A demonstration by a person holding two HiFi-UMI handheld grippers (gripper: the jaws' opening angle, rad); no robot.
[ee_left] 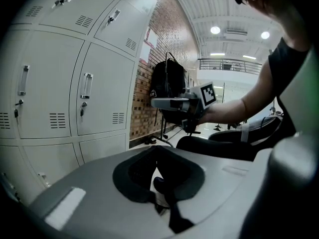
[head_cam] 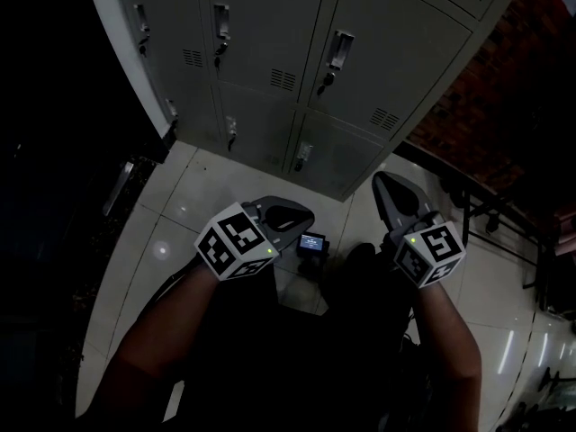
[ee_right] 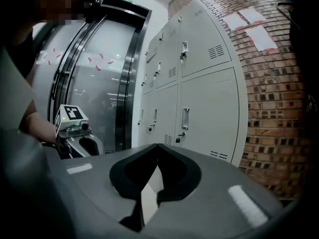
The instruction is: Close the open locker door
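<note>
The left gripper (head_cam: 301,216) and the right gripper (head_cam: 385,187), both pressed together and empty, hang low before the locker bank (head_cam: 270,25), which lies straight ahead with every visible door shut; the right one seems nearer to it.

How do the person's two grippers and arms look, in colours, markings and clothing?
The left gripper and the right gripper have smooth, rounded grey bodies, dark on the inside. Each carries a white cube with black square markers and a small green light. The forearms are bare; the top is dark and short-sleeved.
</note>
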